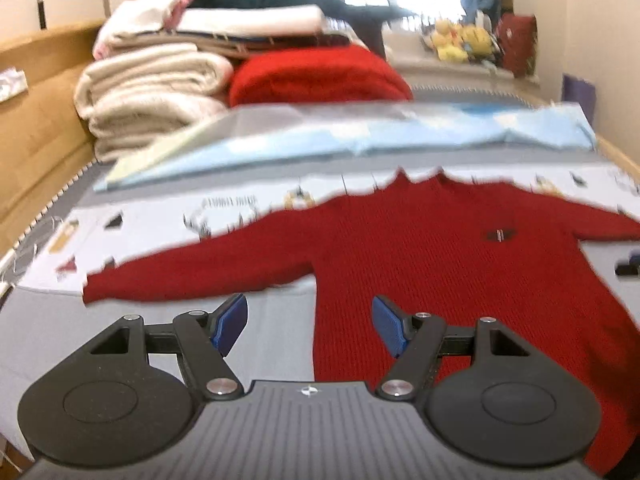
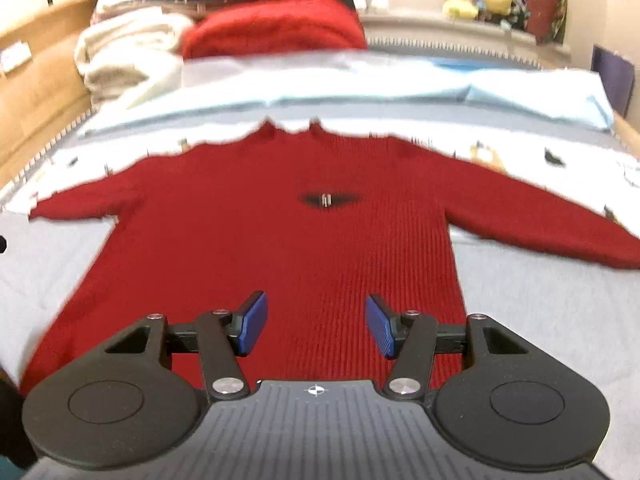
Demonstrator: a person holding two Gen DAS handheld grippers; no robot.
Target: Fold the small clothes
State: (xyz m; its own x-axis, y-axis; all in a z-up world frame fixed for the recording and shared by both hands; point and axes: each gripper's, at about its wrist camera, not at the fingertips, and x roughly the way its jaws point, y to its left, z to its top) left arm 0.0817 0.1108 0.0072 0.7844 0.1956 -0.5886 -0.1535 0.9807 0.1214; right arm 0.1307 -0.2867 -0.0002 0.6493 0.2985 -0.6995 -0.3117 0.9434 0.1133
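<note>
Hovering with jaws apart and nothing between them, the left gripper point(image 1: 310, 326) and right gripper point(image 2: 316, 326) look down on the red sweater point(image 2: 280, 248). It lies flat, front up, sleeves spread, on the grey bed cover point(image 2: 540, 300). Beyond, blurred, sits what appears to be a stack of folded laundry point(image 1: 160, 80).
</note>
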